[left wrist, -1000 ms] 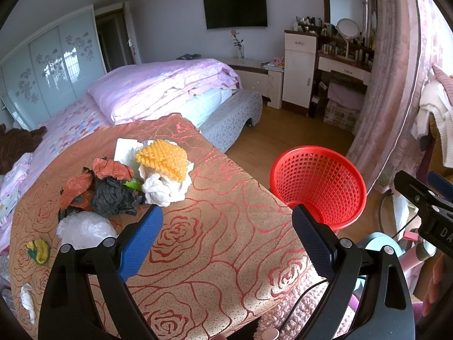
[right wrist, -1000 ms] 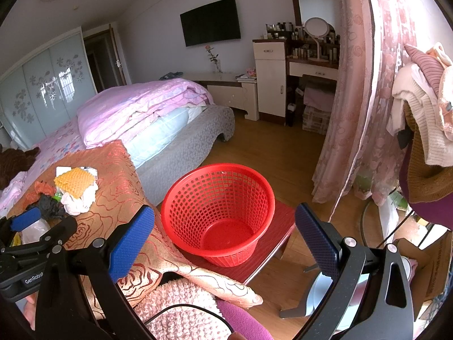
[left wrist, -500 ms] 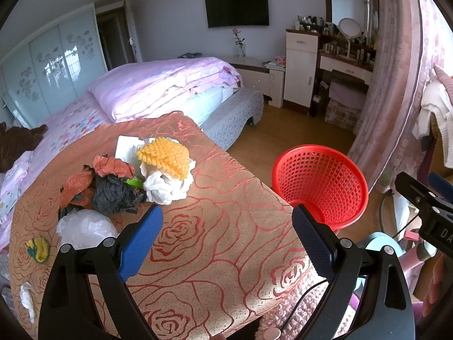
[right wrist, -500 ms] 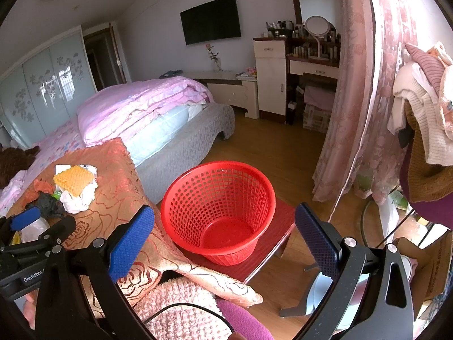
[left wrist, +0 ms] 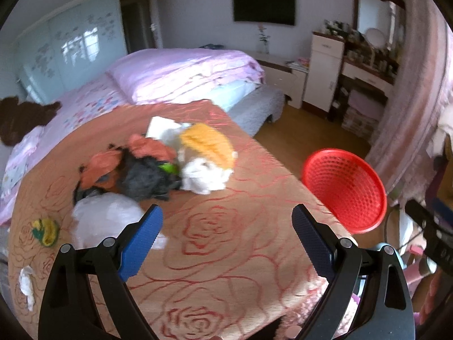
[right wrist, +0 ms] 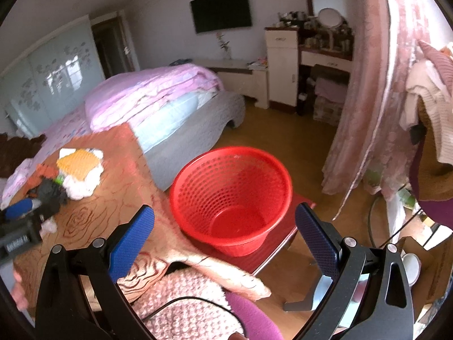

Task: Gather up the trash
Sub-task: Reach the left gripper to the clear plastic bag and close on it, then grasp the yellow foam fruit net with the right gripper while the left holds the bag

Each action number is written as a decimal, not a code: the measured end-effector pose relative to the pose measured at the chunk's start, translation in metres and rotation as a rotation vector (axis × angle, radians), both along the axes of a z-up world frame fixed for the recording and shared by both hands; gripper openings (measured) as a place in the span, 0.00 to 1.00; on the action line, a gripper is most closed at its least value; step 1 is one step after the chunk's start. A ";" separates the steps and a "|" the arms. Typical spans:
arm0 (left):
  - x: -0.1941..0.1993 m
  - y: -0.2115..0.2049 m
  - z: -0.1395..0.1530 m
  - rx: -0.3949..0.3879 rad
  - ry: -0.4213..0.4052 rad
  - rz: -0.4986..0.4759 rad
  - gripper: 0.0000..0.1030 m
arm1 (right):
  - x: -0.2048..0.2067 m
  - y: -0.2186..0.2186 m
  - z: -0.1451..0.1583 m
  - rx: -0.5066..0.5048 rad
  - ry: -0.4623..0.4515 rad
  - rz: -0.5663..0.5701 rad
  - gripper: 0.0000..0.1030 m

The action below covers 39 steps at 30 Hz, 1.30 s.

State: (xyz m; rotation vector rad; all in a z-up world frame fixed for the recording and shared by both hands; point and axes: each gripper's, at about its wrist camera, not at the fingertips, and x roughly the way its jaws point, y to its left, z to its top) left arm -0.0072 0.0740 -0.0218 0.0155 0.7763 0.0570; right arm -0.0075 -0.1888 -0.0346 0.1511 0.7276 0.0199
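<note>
Left tongs (left wrist: 226, 226) spread wide, nothing between the blue pads (left wrist: 141, 238), hovering over the near part of the tabletop (left wrist: 226, 255), which wears an orange cloth with red rose outlines. Right tongs (right wrist: 225, 226) likewise parted and holding nothing, aimed down at the red basket (right wrist: 230, 198). Basket mesh-sided, upright, interior bare red as far as visible, standing on a low red stand (right wrist: 283, 243) on the wooden floor just off the tabletop's right edge; in the left view same basket (left wrist: 344, 188) beyond that edge. Trash heaped toward the far-left part of the tabletop: yellow waffle-textured piece (left wrist: 208, 144) on top of crumpled white tissue (left wrist: 203, 177), dark grey wad (left wrist: 148, 178) touching it on the left, orange-red scraps (left wrist: 100, 165) beside that, small green bit (left wrist: 167, 167) between grey and white. Translucent white plastic bag (left wrist: 104, 215) nearer, just beside the left pad. Yellow-green scrap (left wrist: 45, 229) and small white tissue (left wrist: 27, 283) well apart near the left edge. Left view motion-blurred. Bed with pink quilt (left wrist: 192, 73) behind the tabletop. From the right view, left tongs' body at the lower-left margin, over the pile.
</note>
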 end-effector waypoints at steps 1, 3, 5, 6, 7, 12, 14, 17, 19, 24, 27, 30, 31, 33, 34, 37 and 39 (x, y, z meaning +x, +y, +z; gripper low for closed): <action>-0.001 0.007 0.001 -0.010 0.001 0.019 0.86 | 0.000 0.004 -0.001 -0.002 0.003 0.013 0.94; -0.002 0.025 0.003 -0.030 0.004 0.061 0.86 | 0.000 0.012 -0.002 -0.011 0.004 0.035 0.94; -0.005 0.044 0.004 -0.044 0.006 0.107 0.86 | 0.001 0.019 -0.002 -0.015 0.005 0.054 0.94; -0.004 0.053 0.005 -0.051 0.008 0.129 0.86 | 0.002 0.022 -0.003 -0.015 0.007 0.062 0.94; -0.003 0.064 0.006 -0.060 0.008 0.156 0.86 | 0.003 0.024 -0.003 -0.016 0.008 0.068 0.94; -0.006 0.109 0.002 -0.100 0.012 0.260 0.86 | 0.004 0.032 -0.006 -0.025 0.023 0.095 0.94; -0.002 0.122 -0.005 -0.115 0.033 0.282 0.86 | 0.007 0.035 -0.009 -0.029 0.033 0.103 0.94; 0.004 0.134 -0.014 -0.155 0.060 0.278 0.86 | 0.009 0.037 -0.012 -0.031 0.046 0.116 0.93; 0.007 0.138 -0.020 -0.176 0.074 0.260 0.86 | 0.010 0.039 -0.014 -0.032 0.051 0.123 0.94; 0.009 0.143 -0.028 -0.192 0.066 0.240 0.69 | 0.015 0.045 -0.019 -0.030 0.067 0.149 0.94; 0.008 0.148 -0.025 -0.205 0.042 0.222 0.57 | 0.018 0.051 -0.021 -0.018 0.086 0.177 0.94; 0.001 0.148 -0.018 -0.212 0.023 0.213 0.51 | 0.023 0.060 -0.021 -0.009 0.090 0.212 0.94; -0.003 0.149 -0.014 -0.214 0.012 0.213 0.51 | 0.024 0.064 -0.020 -0.012 0.086 0.223 0.94; -0.008 0.147 -0.007 -0.217 -0.006 0.215 0.51 | 0.029 0.070 -0.017 -0.012 0.080 0.246 0.94; -0.013 0.148 -0.002 -0.218 -0.021 0.218 0.51 | 0.031 0.073 -0.016 -0.009 0.080 0.255 0.94; -0.032 0.149 0.016 -0.209 -0.089 0.233 0.51 | 0.041 0.085 -0.011 -0.001 0.076 0.285 0.93; -0.041 0.149 0.027 -0.194 -0.132 0.244 0.51 | 0.048 0.097 -0.007 -0.001 0.065 0.304 0.93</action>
